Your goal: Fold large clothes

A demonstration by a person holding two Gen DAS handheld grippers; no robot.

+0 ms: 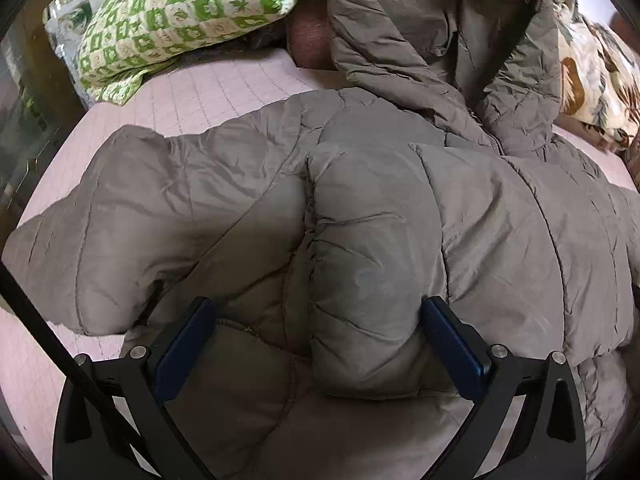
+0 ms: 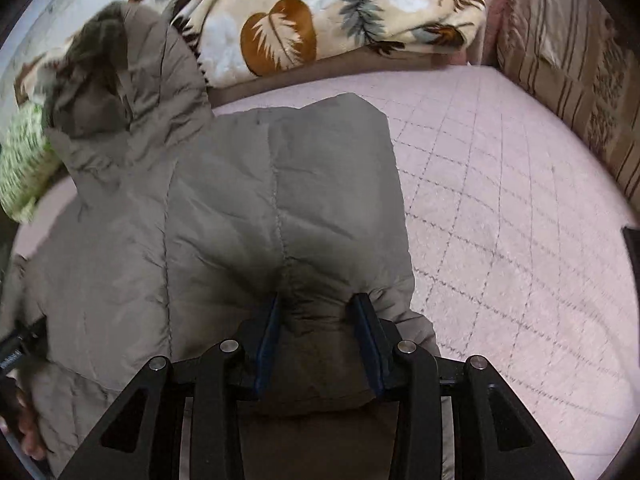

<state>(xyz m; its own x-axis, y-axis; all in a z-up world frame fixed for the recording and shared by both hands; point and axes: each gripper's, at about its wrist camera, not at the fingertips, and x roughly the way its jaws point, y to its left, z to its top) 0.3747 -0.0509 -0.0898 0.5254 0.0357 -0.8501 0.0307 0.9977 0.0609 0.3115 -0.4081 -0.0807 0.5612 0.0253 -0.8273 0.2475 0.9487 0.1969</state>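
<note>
A large grey-brown puffer coat lies spread over the pink quilted bed cover, which carries a grid of stitched diamonds. The coat is padded and matte, divided by stitched seams into broad puffy panels, and creased all over. One sleeve reaches out across the cover toward the green-and-white patterned pillow, and another thick padded fold is doubled over the coat's middle. The coat's upper part rises in a rumpled heap beyond its body, between the pillow and a cream leaf-print blanket. No brand, label or writing can be read anywhere on the coat.

The left hand-held gripper hangs over the coat with its blue-padded fingers spread wide on either side of the doubled fold; whether they press on it cannot be told. The right hand-held gripper has its jaws drawn narrow, pinching a bunched pucker of the coat's edge nearest the bare stretch of bed cover. At the far side of the coat from that gripper, part of a hand shows.
</note>
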